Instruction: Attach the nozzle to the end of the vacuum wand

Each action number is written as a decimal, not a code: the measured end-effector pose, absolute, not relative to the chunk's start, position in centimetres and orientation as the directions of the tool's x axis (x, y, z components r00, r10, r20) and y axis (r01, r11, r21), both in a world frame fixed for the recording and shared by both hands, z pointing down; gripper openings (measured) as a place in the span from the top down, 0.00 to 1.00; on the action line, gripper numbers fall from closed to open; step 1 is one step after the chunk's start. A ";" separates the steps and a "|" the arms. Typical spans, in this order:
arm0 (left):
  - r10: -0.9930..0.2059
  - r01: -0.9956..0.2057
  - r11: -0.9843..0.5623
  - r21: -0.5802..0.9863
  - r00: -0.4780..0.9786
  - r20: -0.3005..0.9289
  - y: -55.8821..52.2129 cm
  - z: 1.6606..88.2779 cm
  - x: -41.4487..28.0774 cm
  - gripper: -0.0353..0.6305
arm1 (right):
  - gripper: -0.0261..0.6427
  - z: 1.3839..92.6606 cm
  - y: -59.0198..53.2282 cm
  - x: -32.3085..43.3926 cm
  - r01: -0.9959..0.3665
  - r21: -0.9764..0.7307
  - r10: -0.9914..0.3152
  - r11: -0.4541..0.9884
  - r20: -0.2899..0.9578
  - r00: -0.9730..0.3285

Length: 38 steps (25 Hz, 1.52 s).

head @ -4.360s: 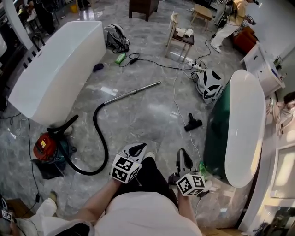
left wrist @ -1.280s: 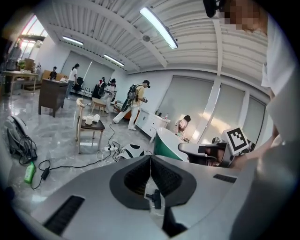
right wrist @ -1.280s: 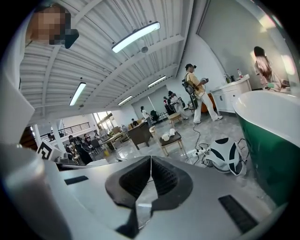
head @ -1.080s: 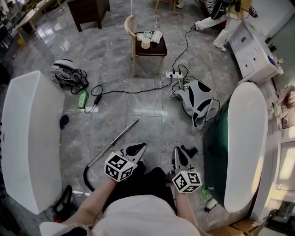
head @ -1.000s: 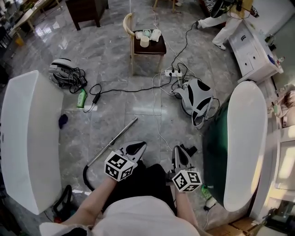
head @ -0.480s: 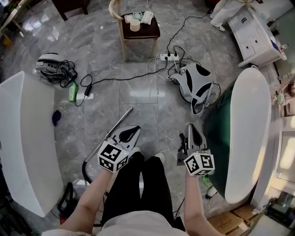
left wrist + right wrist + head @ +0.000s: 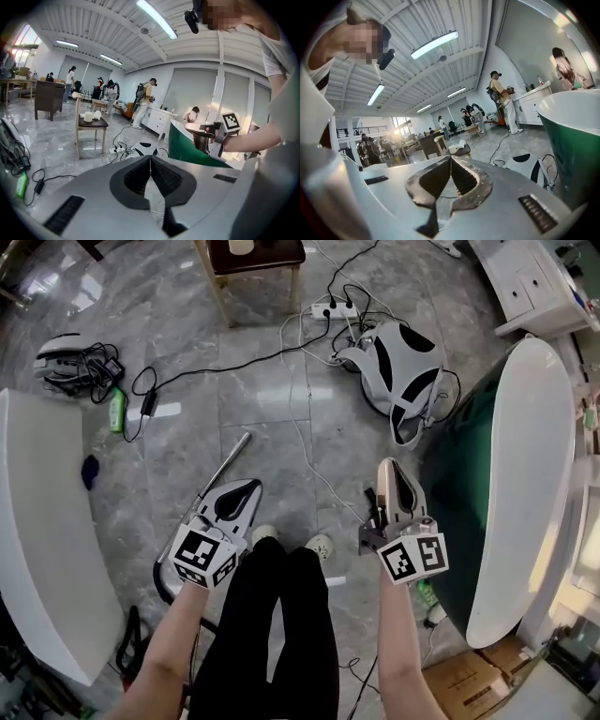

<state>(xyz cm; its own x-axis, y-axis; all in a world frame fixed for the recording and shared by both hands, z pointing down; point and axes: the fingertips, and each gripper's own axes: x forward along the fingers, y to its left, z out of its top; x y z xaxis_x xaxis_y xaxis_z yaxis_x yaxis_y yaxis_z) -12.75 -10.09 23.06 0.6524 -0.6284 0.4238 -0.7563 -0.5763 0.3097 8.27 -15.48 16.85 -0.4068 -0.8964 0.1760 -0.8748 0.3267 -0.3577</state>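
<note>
While the left gripper (image 7: 251, 486) hangs closed, the wand (image 7: 229, 465) lies near its fingers.

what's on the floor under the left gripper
The metal vacuum wand runs under the left gripper, and its free end pokes out beyond the tip. Its lower stretch is covered by the gripper. A black hose emerges beside the marker cube.

We wear black trousers (image 7: 281, 615), pale shoes (image 7: 265, 537) and a white short-sleeved top (image 7: 274, 56). Left gripper (image 7: 251, 487) and right gripper (image 7: 388, 466) have silver-grey tapered shells with black ribbed pads (image 7: 136, 176) and dark slots (image 7: 63, 215) on top. Each carries a white cube (image 7: 203, 557) with black square markers. The right gripper's pad rims are scuffed grey.
</note>
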 end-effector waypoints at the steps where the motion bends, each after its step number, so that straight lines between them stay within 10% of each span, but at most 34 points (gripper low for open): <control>1: -0.627 -0.757 -0.579 0.302 0.650 0.428 -10.4 24.5 -12.5 0.93 | 0.94 18.5 -15.5 8.6 -0.874 -0.345 -0.887 0.341 0.189 -0.421; 38: -0.672 -0.749 -0.617 0.241 0.661 0.334 -13.9 75.4 -10.7 0.93 | 0.94 69.4 -15.9 12.5 -0.773 -0.185 -0.762 0.607 0.140 -0.632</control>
<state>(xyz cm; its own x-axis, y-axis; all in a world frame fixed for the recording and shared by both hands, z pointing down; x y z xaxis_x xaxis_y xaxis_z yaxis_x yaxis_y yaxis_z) -10.70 -13.90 75.41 0.6609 -0.6719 0.3344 -0.7492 -0.6170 0.2410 12.48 -15.91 69.42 -0.6322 -0.7622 0.1395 -0.7728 0.6072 -0.1847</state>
